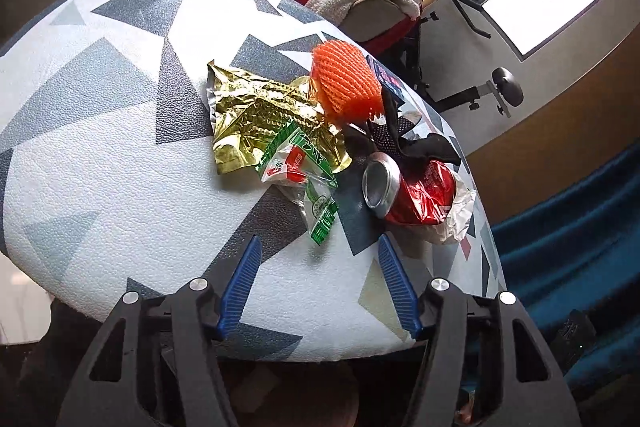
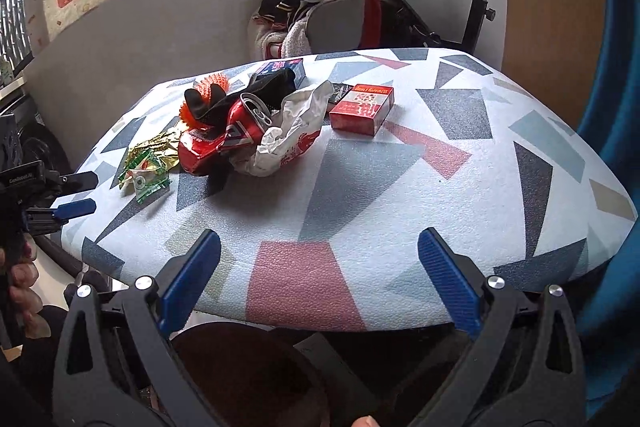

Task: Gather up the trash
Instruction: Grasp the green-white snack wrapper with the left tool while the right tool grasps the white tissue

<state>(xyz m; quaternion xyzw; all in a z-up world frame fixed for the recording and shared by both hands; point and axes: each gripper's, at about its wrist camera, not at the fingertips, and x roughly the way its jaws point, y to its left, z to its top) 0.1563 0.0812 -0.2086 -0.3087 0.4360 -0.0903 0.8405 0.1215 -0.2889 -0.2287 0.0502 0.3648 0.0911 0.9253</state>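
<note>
Trash sits heaped mid-frame on the counter [image 1: 100,155]; green wrapper [image 1: 304,183] lies dead ahead of the left gripper [image 1: 318,251], jaws apart and nearer. Right gripper [image 2: 318,247], also apart, hangs well back.

Ahead of my left gripper [image 1: 318,251], its ribbed blue plastic pads [image 1: 244,283] matt, the tablecloth [image 1: 100,155] looks pebbled like embossed vinyl. Beyond the tips lie a crinkled gold foil wrapper [image 1: 256,115], shiny, and a clear glossy plastic bag [image 1: 296,171]. Farther off, a foam net [image 1: 346,83] looks soft and meshed. To the right of it, the crushed can [image 1: 404,187] is bare metal on top, glossy red on its side. From my right gripper [image 2: 320,247], the red box [image 2: 362,109] looks like smooth card.
</note>
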